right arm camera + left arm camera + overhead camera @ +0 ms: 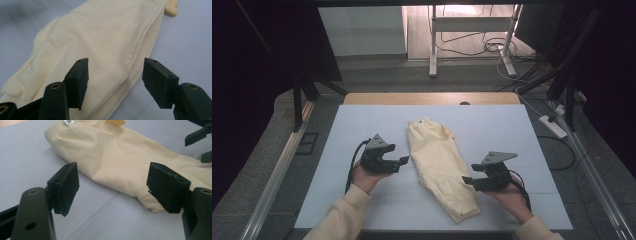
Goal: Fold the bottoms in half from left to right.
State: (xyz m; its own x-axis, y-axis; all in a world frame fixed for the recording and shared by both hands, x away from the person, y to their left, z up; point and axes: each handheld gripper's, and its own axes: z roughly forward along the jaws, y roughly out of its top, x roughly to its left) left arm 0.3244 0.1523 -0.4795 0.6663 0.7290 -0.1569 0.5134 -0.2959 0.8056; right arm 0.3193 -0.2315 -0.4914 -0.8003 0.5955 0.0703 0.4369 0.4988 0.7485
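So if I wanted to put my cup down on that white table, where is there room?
The far corners of the table are bare, either side of the cream garment. The near middle is crowded: the left hand-held gripper and right hand-held gripper flank the garment closely there.

A wooden table [362, 98] is covered almost entirely by a pale grey-white mat [512, 130], leaving a strip of wood bare at the far edge. One folded cream garment [439, 160] lies flat near the mat's middle, running diagonally from far-left to near-right.
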